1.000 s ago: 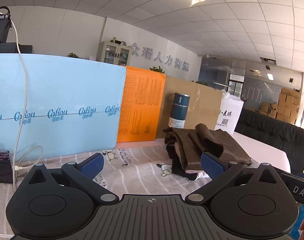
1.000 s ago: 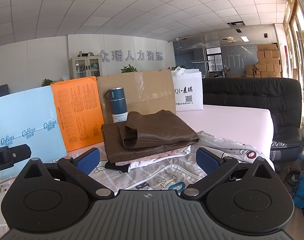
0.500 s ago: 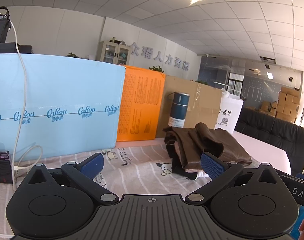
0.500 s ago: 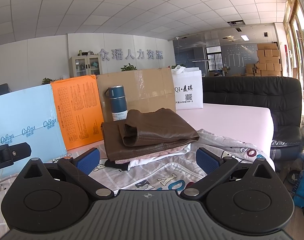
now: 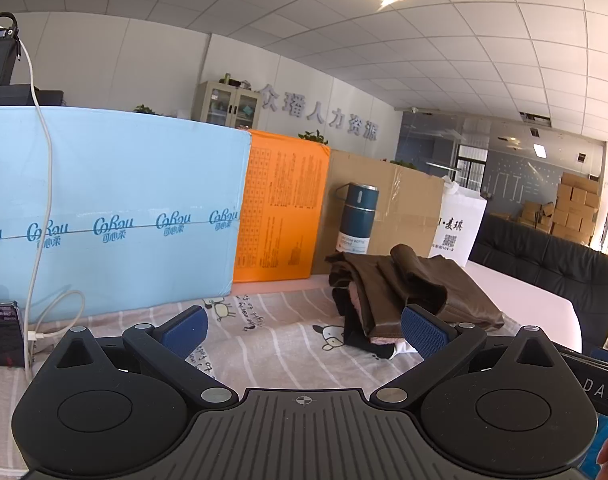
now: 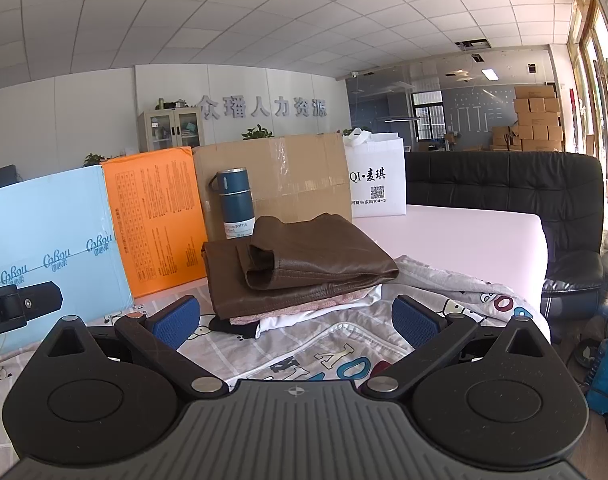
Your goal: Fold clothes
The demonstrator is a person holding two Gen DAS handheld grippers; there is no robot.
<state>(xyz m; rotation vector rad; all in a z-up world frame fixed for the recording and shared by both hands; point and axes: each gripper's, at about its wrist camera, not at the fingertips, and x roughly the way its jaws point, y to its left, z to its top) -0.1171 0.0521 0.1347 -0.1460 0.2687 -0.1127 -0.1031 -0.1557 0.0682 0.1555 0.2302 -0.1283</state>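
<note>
Closest in, the left gripper [image 5: 301, 330] hangs with its blue-padded fingers [image 5: 183, 330] spread wide, nothing between them. Same story on the right gripper [image 6: 295, 318]: fingers wide apart and empty above the cartoon-print sheet [image 6: 324, 344] that covers the counter.

Just beyond the fingertips sits the pile of clothes [image 6: 299, 276], a brown leather-look garment [image 5: 420, 288] on top, with pink, white and black layers peeking out beneath. It already looks stacked, so my read is that the folding is largely done or a fresh piece is about to be picked. If the top piece needs tidying, the smart play is to come in low and level, pinch one edge with each gripper, and lift together so the slick fabric does not slide off the pile.

Further back stand a blue bottle [image 6: 233, 202], a cardboard box [image 6: 279, 176], an orange panel [image 6: 155, 216] and a light blue panel [image 5: 111, 208].

The left view alone shows a white cable [image 5: 39, 184] and a phone [image 5: 1, 320] on the near left. The right view alone shows the black sofa [image 6: 504, 184] and the bare pink surface [image 6: 456, 240] in front of it.
</note>
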